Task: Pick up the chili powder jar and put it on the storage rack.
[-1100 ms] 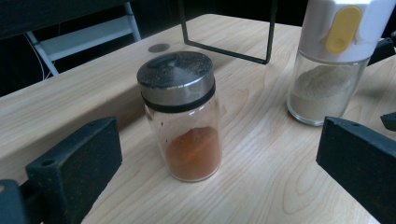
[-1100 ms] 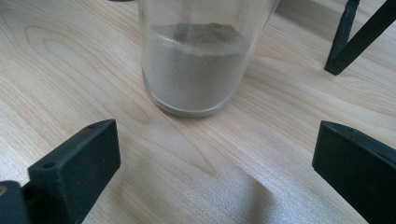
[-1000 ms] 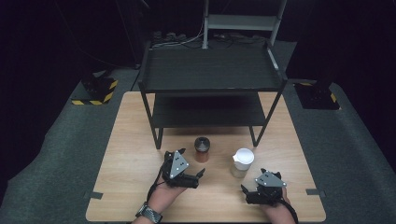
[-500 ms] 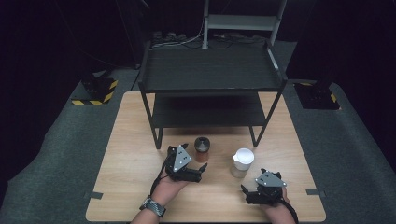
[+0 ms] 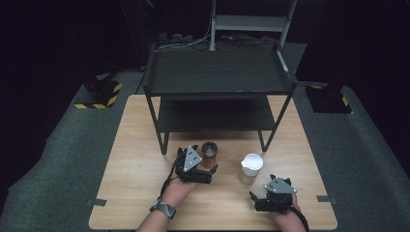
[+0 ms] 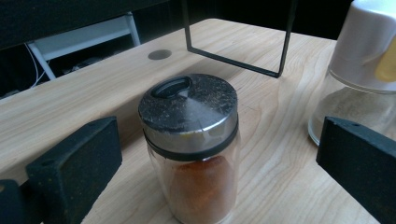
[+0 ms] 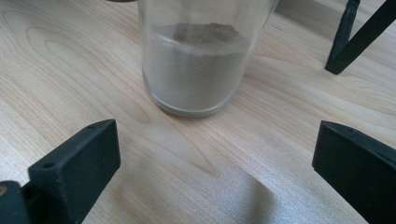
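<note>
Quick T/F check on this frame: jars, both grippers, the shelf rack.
1. The left gripper has its jaws open on either side of the metal-lidded spice jar. True.
2. That jar holds white powder. False: its contents are orange-red.
3. The right gripper is shut on the white-capped jar. False: its jaws are open and the jar stands ahead of them.
4. Both jars stand upright on the wooden table. True.
5. A jar sits on the black shelf rack. False: both jars are on the table in front of it.
</note>
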The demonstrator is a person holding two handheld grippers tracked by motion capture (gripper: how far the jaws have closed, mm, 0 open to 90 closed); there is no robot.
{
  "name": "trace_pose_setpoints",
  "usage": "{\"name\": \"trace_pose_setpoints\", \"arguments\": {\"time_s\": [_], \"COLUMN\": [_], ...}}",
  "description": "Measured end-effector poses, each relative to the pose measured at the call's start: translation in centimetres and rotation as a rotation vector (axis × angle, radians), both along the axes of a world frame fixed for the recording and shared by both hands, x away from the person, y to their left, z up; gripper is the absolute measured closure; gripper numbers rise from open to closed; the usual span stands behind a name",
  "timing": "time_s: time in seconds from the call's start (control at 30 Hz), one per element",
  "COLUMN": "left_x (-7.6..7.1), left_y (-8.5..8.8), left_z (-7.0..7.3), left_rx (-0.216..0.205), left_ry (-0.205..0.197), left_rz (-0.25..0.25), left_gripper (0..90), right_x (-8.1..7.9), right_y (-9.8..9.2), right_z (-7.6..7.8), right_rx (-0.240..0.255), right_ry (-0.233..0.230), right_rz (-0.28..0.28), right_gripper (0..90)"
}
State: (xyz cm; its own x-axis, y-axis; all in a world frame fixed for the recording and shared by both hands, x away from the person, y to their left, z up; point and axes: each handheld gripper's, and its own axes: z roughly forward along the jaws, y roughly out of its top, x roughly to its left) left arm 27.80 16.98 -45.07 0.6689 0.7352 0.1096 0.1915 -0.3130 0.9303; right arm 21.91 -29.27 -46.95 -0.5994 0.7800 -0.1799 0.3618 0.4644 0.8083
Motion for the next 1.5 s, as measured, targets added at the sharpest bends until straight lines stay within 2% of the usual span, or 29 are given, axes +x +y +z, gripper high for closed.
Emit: {"name": "trace_pose_setpoints", "arguments": {"time_s": [0.2, 0.63, 0.83, 1.1, 1.17, 1.33, 1.5], "left_x": [0.5, 1.7, 2.1, 2.4, 2.5, 2.7, 2.5], "left_y": [-0.3, -0.7, -0.6, -0.5, -0.4, -0.3, -0.3], "left_z": [-0.1, -0.7, -1.2, -1.6, -1.8, -2.2, -2.4], "left_rx": [-0.003, -0.043, -0.072, -0.07, -0.085, -0.098, -0.101], "left_ry": [-0.003, 0.008, 0.01, 0.01, 0.014, 0.012, -0.003], "left_rz": [0.006, 0.031, 0.032, 0.029, 0.025, 0.02, 0.023], "left_gripper": [0.4, 1.8, 11.5, 24.6, 27.4, 32.9, 34.0], "right_x": [0.0, -0.1, -0.1, -0.1, -0.1, -0.1, -0.1], "right_y": [0.0, 0.1, 0.1, 0.0, 0.0, 0.0, 0.0], "right_z": [0.0, 0.0, 0.0, 0.0, 0.0, 0.0, 0.0], "right_rx": [-0.004, -0.005, -0.004, -0.004, -0.003, -0.004, -0.005], "right_ry": [-0.003, -0.003, -0.004, -0.003, -0.003, -0.003, -0.003], "right_rz": [0.003, 0.003, 0.003, 0.004, 0.005, 0.006, 0.006], "right_gripper": [0.0, 0.0, 0.0, 0.0, 0.0, 0.0, 0.0]}}
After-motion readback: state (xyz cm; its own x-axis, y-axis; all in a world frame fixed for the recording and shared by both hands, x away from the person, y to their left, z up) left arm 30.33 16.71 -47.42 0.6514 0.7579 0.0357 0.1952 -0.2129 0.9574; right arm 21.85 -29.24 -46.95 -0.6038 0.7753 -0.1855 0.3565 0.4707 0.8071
